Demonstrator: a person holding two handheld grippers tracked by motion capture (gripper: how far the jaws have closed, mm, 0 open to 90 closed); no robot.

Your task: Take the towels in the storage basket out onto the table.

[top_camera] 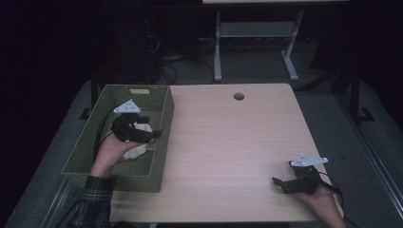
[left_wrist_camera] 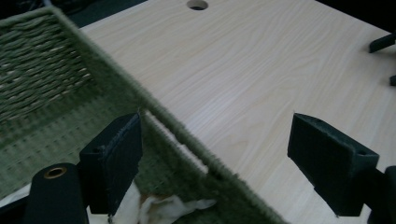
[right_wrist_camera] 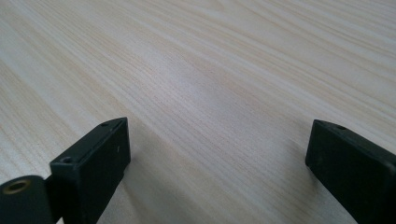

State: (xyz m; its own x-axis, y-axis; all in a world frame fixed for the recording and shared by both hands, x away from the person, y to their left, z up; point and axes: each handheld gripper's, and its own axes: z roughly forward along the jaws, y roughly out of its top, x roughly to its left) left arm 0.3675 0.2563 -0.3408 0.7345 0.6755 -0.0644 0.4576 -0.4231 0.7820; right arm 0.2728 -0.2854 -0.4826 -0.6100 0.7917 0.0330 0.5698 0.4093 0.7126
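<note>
The left gripper (top_camera: 151,134) hangs over the right-hand wall of the green woven basket (top_camera: 102,102), jaws wide apart and holding nothing, one jaw inside the wall and the other over the table (top_camera: 228,142). Just below it, on the basket floor near that wall, lies a crumpled white cloth (top_camera: 138,148).

If the cloth is to be lifted out, the gripper should shift fully inside the basket so both jaws clear the rim, drop straight down over the highest fold, and close on a thick bunch rather than a thin edge.

The cloth is a soft heap; its long axis seems to run roughly along the basket's wall, toward and away from the person, though the hand hides much of it.

The right gripper (top_camera: 280,184) rests low over bare table at the near right, jaws spread and empty.
</note>
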